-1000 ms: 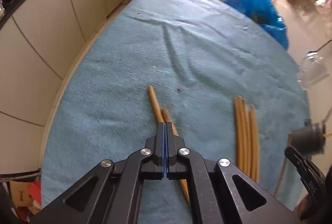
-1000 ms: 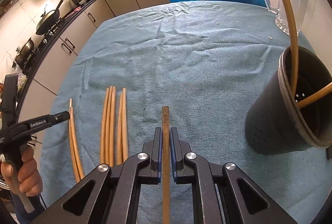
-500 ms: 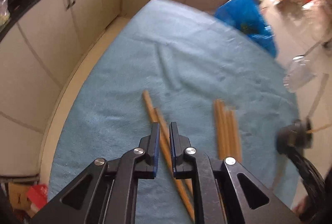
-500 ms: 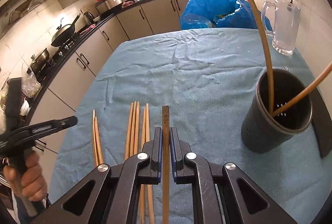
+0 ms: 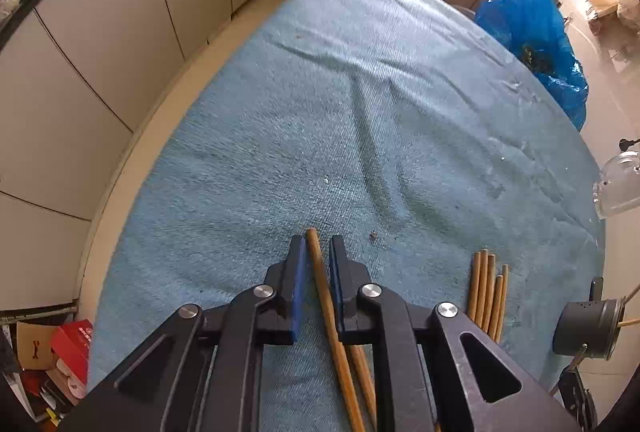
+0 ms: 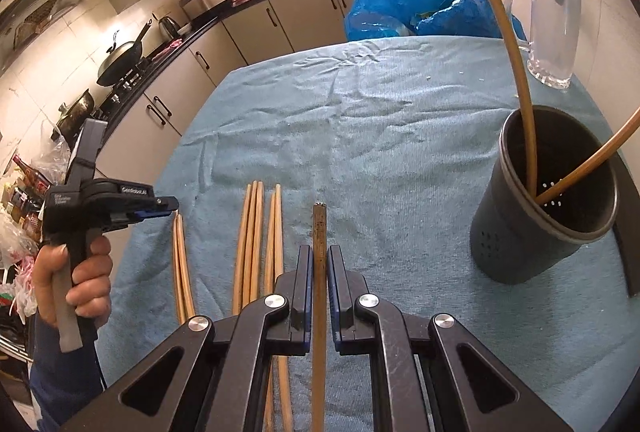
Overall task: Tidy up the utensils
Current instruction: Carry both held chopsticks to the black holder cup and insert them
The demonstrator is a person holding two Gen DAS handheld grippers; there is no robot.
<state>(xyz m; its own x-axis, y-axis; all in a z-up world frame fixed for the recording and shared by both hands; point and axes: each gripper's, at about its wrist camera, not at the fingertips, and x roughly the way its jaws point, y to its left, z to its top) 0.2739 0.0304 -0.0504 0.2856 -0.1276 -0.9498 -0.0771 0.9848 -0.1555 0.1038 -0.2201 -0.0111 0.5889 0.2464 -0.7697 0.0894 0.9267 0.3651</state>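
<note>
Wooden chopsticks lie on the blue cloth (image 5: pixel 360 135). My left gripper (image 5: pixel 315 243) points steeply down over a pair of them (image 6: pixel 180 264). Its jaws are opening, and one chopstick (image 5: pixel 326 296) lies loose between the pads on the cloth, with a second (image 5: pixel 360 364) beside it. My right gripper (image 6: pixel 319 256) is shut on a single chopstick (image 6: pixel 319 228), held above the cloth. A dark grey holder (image 6: pixel 532 216) with two chopsticks in it stands to the right. Several more chopsticks (image 6: pixel 256 232) lie in a bundle between the two grippers.
A glass mug (image 6: pixel 554 35) stands at the far right of the table and a blue plastic bag (image 6: pixel 416 7) sits behind its far edge. Kitchen cabinets (image 5: pixel 120 11) run along the left side. A hand (image 6: pixel 80 272) holds the left gripper at the table's left edge.
The left jaws went from shut to slightly apart and shifted so that one chopstick now lies between them. The right gripper rose a little with its chopstick.
</note>
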